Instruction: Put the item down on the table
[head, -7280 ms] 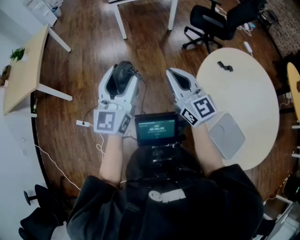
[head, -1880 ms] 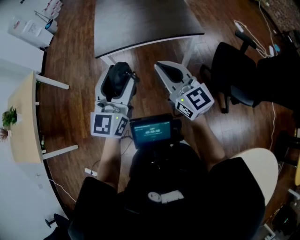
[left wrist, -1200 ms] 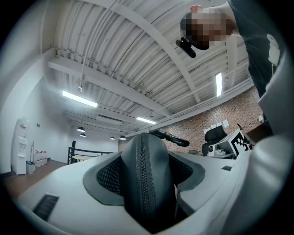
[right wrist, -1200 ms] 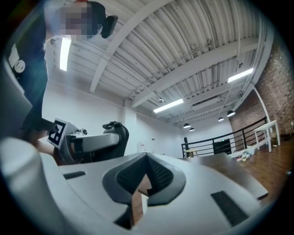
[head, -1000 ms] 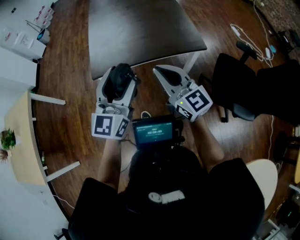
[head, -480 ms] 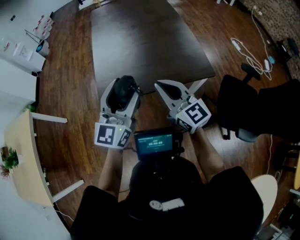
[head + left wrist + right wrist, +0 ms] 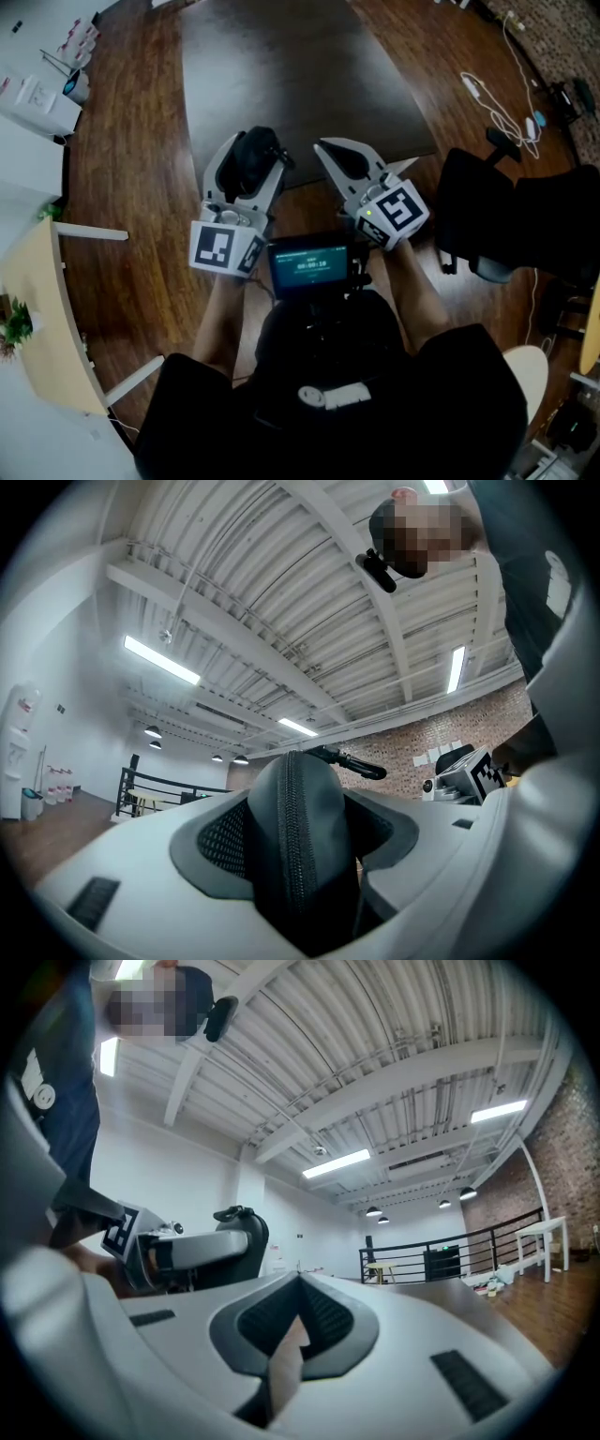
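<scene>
Two tongs point level at the near edge of a dark tabletop (image 7: pixel 281 66). The left tongs (image 7: pixel 246 142) are clamped on a black zipped case (image 7: pixel 298 846), which is held in the air, not on the tabletop. The right tongs (image 7: pixel 328 150) are pressed together, empty.

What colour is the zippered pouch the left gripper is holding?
The pouch is black, zip included; clearest in the left gripper view.
</scene>
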Demonstrator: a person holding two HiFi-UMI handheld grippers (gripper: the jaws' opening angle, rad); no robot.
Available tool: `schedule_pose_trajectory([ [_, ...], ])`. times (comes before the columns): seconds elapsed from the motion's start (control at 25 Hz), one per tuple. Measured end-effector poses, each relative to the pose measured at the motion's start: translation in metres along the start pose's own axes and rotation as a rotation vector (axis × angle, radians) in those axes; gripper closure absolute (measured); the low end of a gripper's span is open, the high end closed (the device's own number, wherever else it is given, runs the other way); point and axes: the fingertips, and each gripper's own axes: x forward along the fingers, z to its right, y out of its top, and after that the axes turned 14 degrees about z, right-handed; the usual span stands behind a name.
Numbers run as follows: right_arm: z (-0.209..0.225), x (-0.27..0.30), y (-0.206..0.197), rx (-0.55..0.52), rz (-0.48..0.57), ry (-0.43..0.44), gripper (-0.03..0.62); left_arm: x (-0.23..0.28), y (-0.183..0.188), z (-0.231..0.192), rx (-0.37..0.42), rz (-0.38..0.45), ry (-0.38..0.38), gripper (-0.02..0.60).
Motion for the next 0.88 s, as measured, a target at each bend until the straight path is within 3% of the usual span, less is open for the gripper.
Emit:
schedule_pose_trajectory([
  [0.24, 0.030, 0.017, -0.016, 0.031, -0.005, 0.012, 0.583, 0.029, -0.018, -0.019, 0.000, -0.010, 0.008, 0.298],
  [0.52, 0.064, 0.054, -0.035, 0.179, -0.020, 0.169, 0.568, 0.083, -0.042, -0.055, -0.043, -0.009, 0.033, 0.298],
  [0.56, 0.073, 0.062, -0.039, 0.200, -0.023, 0.196, 0.551, 0.096, -0.048, -0.061, -0.054, -0.012, 0.031, 0.298],
  [0.68, 0.082, 0.074, -0.050, 0.267, -0.061, 0.305, 0.325, 0.126, -0.054, -0.066, -0.094, 0.025, 0.004, 0.298],
  [0.76, 0.074, 0.076, -0.051, 0.300, -0.059, 0.366, 0.298, 0.132, -0.046, -0.060, -0.125, 0.076, -0.035, 0.298],
  [0.88, 0.081, 0.079, -0.060, 0.393, -0.006, 0.383, 0.298, 0.140, -0.047, -0.056, -0.167, 0.122, -0.084, 0.298],
])
